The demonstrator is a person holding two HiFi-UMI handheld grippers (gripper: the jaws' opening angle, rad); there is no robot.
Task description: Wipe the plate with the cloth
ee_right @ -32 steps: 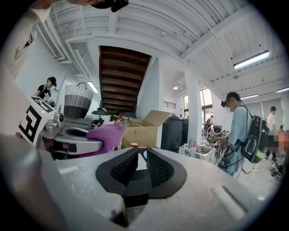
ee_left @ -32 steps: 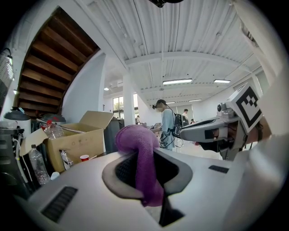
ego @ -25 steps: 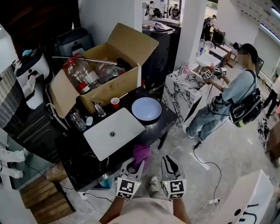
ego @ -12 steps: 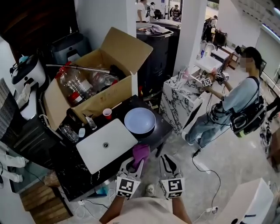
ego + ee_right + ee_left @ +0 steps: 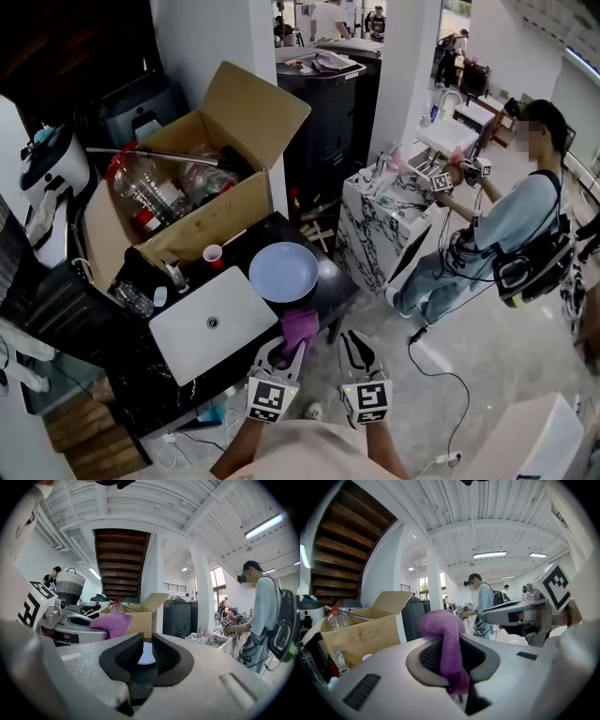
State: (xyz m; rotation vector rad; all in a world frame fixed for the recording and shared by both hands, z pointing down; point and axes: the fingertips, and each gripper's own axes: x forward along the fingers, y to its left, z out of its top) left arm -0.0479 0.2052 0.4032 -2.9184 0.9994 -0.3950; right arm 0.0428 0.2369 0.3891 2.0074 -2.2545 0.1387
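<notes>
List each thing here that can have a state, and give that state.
Left gripper: shut on the purple cloth.
Right gripper: open, empty.
Plate: flat on the black table, empty.
Cardboard box: flaps open, holding bottles.
Laptop: lid closed.
Red cup: upright.

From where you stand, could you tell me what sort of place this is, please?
Probably a shared workshop or lab space, not a home: a cluttered table with a laptop and a cardboard box of bottles, another person working nearby, and ceiling strip lights.
</notes>
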